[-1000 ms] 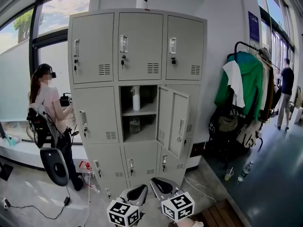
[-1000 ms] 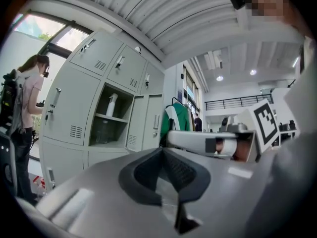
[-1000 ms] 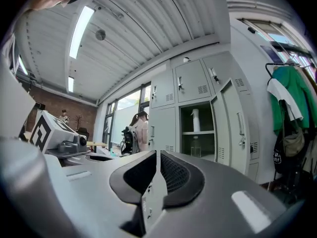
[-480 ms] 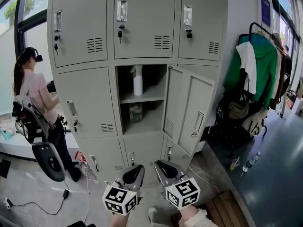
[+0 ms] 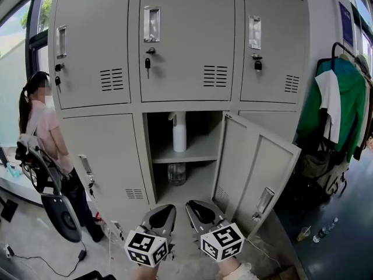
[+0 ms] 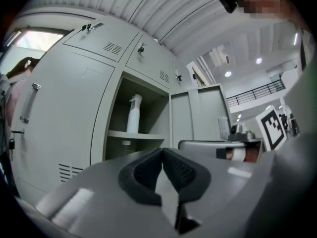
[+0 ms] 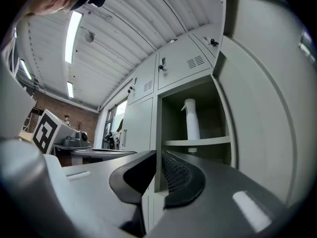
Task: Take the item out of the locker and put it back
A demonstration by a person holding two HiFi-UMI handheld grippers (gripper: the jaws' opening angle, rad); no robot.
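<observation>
A pale grey metal locker bank [image 5: 186, 45] fills the head view. Its middle compartment stands open, and the grey sheet-metal door [image 5: 256, 168] is swung out toward 4 o'clock. Inside, a thin grey shelf [image 5: 201, 153] splits the compartment in two. The white plastic spray bottle [image 5: 179, 132] stands upright on that shelf, toward its left half, with the nozzle pointing to 9 o'clock. Below the shelf, on the compartment floor, stands a clear bottle [image 5: 176, 174], almost straight under the spray bottle (its contents cannot be told).

Both claws are low in the head view at 6 o'clock, side by side and well short of the compartment, each with its marker cube nearest the camera. The left claw [image 5: 162, 214] is closed: in the left gripper view its dark ribbed pads meet at the tips with nothing between them. The right claw [image 5: 199, 210] is also closed and empty; in the right gripper view only a thin slit shows between its pads, and through it the locker frame. From each claw the spray bottle lies ahead at about 12 o'clock, untouched.

At 9 o'clock a person in a pink top [image 5: 44, 127] stands beside the lockers, turned away. At 3 o'clock a green jacket [image 5: 349, 104] hangs on a rack.
</observation>
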